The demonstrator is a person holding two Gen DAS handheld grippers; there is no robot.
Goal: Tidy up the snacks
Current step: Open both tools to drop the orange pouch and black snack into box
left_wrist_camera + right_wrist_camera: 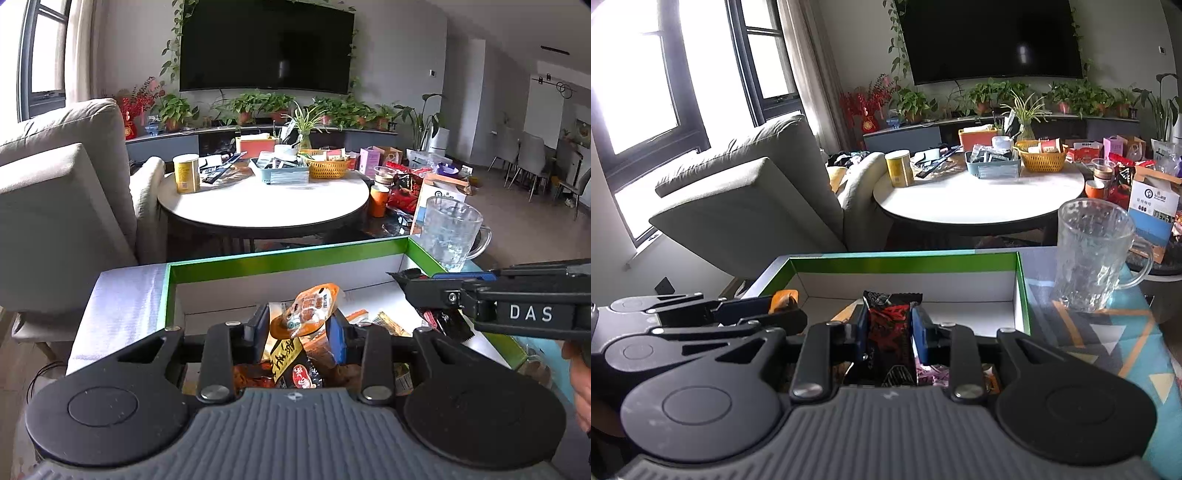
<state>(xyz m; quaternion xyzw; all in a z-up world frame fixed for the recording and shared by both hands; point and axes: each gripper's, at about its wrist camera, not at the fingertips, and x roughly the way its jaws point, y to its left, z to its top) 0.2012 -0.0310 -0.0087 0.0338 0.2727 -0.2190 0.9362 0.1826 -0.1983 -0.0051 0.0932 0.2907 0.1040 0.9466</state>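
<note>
Left claw (301,325) pinching an orange snack packet (308,310), lifted above the loose heap of wrappers at the near edge of the green-rimmed box (288,260). Right claw (889,328) pressed onto a dark red-and-black snack bar (889,328), held upright over the same box, nearer its right wall. Both packets light, thin-filmed and glossy, so liable to slide or twist between the pads; contents probably soft or brittle, though hard to judge through the wrapping. Best taken across the flat middle of the body rather than by the crimped end seals, which crumple and slip. Orange packet gripped low, upper half free and tilting toward the right wall of the box. Glass mug (1095,254) standing on the patterned surface (1108,332) just beyond the box's far right corner: fragile, worth keeping well clear of when swinging the right claw outward
</note>
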